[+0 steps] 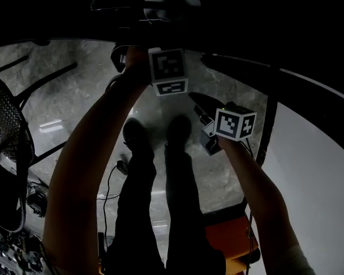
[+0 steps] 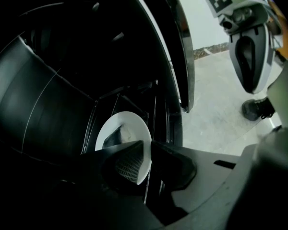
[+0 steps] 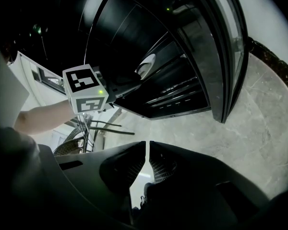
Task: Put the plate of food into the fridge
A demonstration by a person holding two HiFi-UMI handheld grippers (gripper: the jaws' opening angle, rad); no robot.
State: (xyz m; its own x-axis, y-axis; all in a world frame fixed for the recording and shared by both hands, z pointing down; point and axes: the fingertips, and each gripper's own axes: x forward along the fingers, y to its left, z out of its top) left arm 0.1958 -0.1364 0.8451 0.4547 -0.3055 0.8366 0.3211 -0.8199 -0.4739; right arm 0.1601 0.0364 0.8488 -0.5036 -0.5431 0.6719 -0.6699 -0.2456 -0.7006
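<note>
The plate (image 2: 127, 126) is white and round, so it has no long side. It is inside the dark fridge (image 2: 48, 104), and its top face looks up toward the left claw's camera. In the right gripper view it looks like a thin oval. It slants the same way as the wire shelves (image 3: 180, 91) below it, so it seems about flat. I cannot tell if it rests on a shelf or hangs just above one.

A dark lump of food (image 2: 110, 138) lies on the plate. It is too dim to say what food it is. The near part of the plate is covered by the claw. In the head view the fridge is almost all black. There the plate shows only as a pale round shape at the very top, partly covered by something dark. The tips of the left claw are lost in the dark in that view.

The left claw (image 2: 148, 143) is pinched on the plate's near rim. The rim runs right between its two tips, with one tip on each side. The rest of the plate sticks out ahead of the claw, deeper into the fridge.

The right claw (image 3: 147, 143) is closed, with only a thin slit between its tips and nothing in it. It hangs over the gray floor (image 3: 269, 128), outside the open fridge door (image 3: 230, 47) and well apart from the plate.
</note>
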